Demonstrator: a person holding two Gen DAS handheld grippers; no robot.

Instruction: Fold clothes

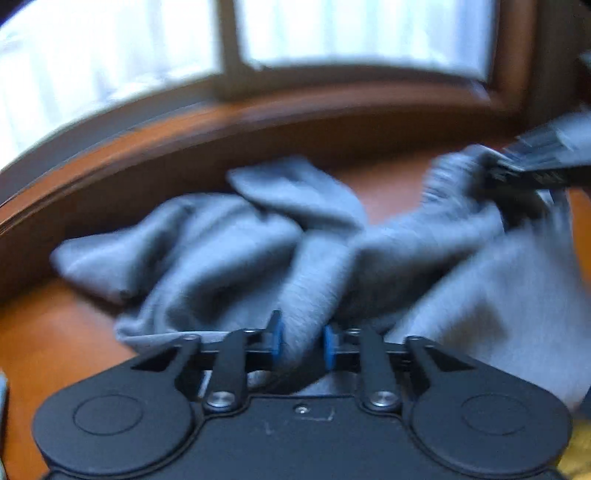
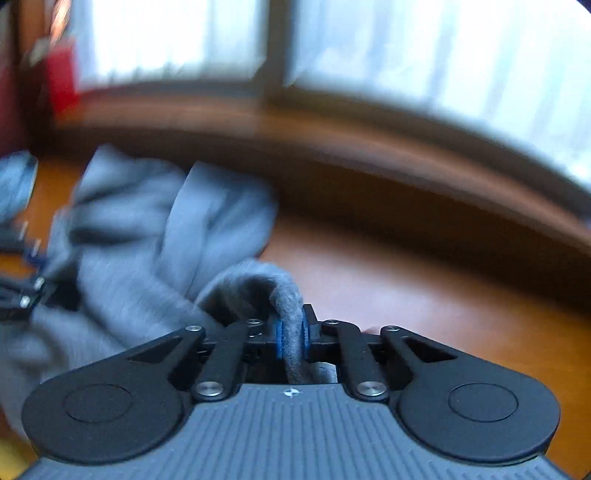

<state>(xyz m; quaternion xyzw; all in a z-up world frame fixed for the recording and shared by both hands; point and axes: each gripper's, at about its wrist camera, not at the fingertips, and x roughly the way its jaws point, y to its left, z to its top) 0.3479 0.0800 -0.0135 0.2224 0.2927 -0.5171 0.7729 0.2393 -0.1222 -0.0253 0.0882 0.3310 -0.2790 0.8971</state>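
A crumpled grey garment (image 1: 236, 240) lies heaped on an orange-brown wooden desk (image 1: 55, 343) below a bright window (image 1: 354, 33) with a wooden sill. In the left wrist view, the left gripper (image 1: 302, 341) pinches a ridge of the grey fabric between its blue pads (image 1: 277, 338), its jaws drawn in against the cloth. Further right in that view, the right gripper (image 1: 517, 181) (blurred) reaches in from the edge and meets another bunch of the same garment. The right wrist view alone shows that grip plainly: the right gripper (image 2: 291, 338) is clamped on a thick folded edge of the garment (image 2: 147, 236), which arches up over its blue pads (image 2: 277, 341). At that view's left edge, the left gripper (image 2: 26, 291) is a dark blur, and a red object (image 2: 62, 85) stands near the window (image 2: 424, 55). To the right, bare desk (image 2: 424, 295) stretches to the sill.
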